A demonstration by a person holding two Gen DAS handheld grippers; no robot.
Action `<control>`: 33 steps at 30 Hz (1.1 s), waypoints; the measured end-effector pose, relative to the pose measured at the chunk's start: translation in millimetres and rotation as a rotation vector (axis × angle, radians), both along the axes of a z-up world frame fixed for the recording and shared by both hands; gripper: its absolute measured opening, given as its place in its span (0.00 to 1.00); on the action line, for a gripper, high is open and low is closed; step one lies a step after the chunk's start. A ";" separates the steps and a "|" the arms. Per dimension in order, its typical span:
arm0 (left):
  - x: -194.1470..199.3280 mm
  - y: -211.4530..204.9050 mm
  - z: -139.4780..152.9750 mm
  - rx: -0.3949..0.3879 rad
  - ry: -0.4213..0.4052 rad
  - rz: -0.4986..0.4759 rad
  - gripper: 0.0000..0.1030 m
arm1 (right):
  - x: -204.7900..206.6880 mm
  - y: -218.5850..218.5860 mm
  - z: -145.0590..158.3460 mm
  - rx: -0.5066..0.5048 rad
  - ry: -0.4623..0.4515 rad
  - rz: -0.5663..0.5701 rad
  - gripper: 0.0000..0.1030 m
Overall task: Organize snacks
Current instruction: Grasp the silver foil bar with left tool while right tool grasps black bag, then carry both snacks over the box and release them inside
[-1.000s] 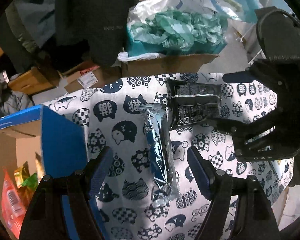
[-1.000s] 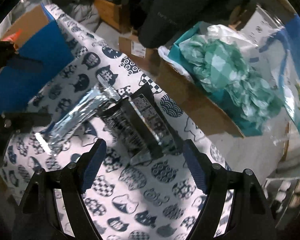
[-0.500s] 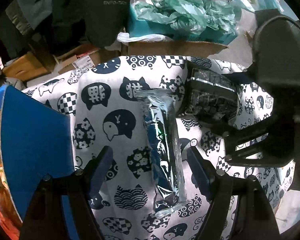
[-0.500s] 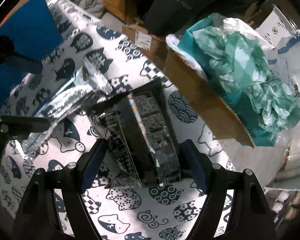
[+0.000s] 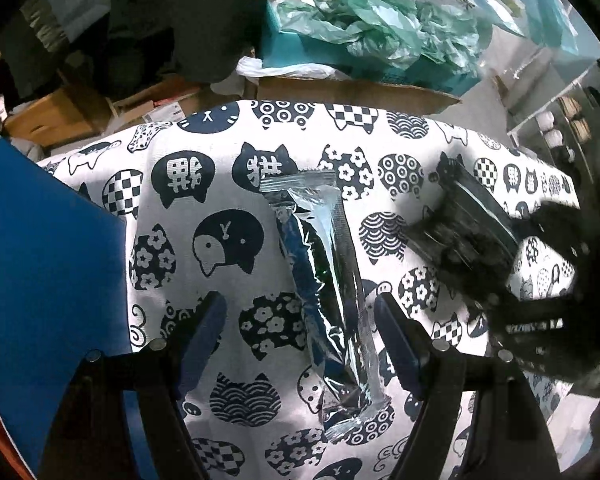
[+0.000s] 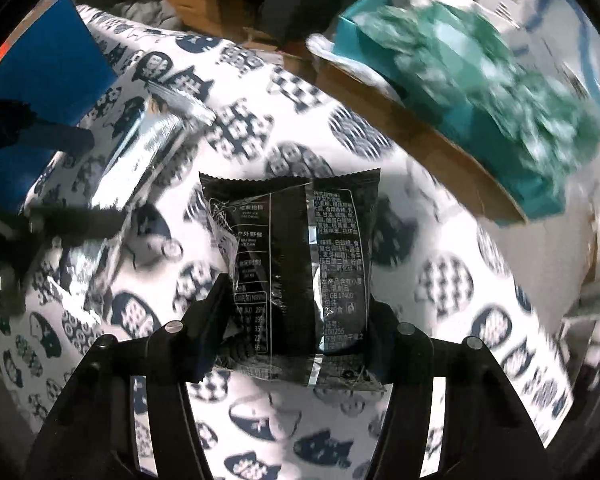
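Note:
A long silver-and-blue snack packet point(image 5: 328, 280) lies on the cat-print cloth point(image 5: 204, 208). My left gripper point(image 5: 300, 304) is open and straddles the packet's near half, its pads clear of it on both sides. To the right, a black snack packet point(image 6: 296, 272) with white print sits between the fingers of my right gripper point(image 6: 298, 304). Its jaws are closing and both pads press on the packet's sides. The packet looks sharp while the cloth behind it is blurred. In the left wrist view the right gripper point(image 5: 540, 280) and black packet point(image 5: 468, 236) are a dark blur.
A blue box point(image 5: 40, 260) stands at the left edge of the cloth. Beyond the cloth's far edge a cardboard box holds green plastic bags point(image 5: 380, 32). Dark clothing point(image 5: 200, 12) and more cardboard boxes point(image 5: 60, 116) lie behind. The left gripper's finger point(image 6: 60, 140) shows near the long packet point(image 6: 140, 152).
Both grippers have come down closer to the cloth. The right gripper's jaws have narrowed onto the black packet, which now stands straight between them. The left jaws kept their width.

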State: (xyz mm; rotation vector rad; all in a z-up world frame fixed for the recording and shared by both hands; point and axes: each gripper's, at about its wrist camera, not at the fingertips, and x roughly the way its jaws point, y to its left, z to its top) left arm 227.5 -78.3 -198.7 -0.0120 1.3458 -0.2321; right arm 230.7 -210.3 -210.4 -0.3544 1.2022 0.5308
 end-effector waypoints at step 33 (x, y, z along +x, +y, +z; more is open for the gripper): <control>-71.6 -17.2 72.0 0.172 -0.259 -0.109 0.28 | -93.4 -56.3 78.0 0.158 -0.050 -0.301 0.56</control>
